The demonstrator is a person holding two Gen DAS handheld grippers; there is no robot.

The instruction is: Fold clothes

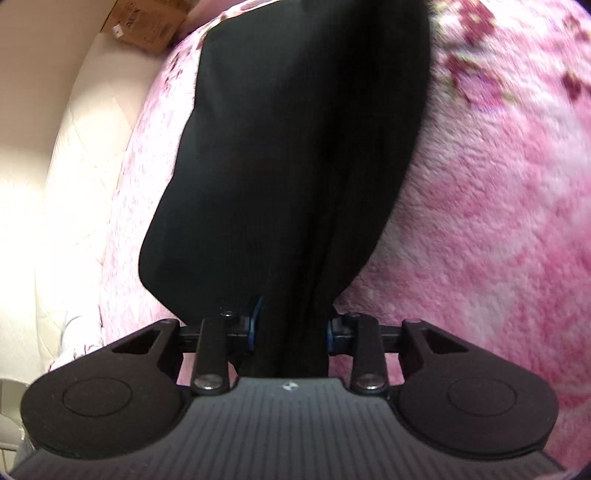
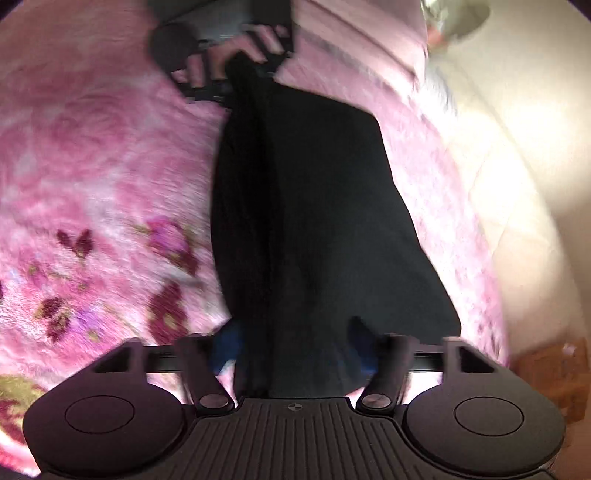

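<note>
One black garment in the left wrist view, stretched straight ahead from the left tongs and narrowing into a bunch between them. Two blue pads, one pressed to each side of that bunch: tongs clamped on the garment, pointing steeply down. One pink blanket with dark flowers underneath, spreading right of the tongs. One white quilt off to their left. One cardboard box far ahead on the left, cut by the frame edge. Far end of the garment lost past the top edge.

Same single garment in the right wrist view, running ahead from the right tongs to the left tongs, seen small at the far end with one hand wrapped round them. Cloth lying between the two blue pads of the right tongs, these also tilted downward. Whole view smeared, so cannot tell whether pressed or loose there. Blanket left of these tongs, quilt to the right, and a brown blur at the right edge too vague to name.
</note>
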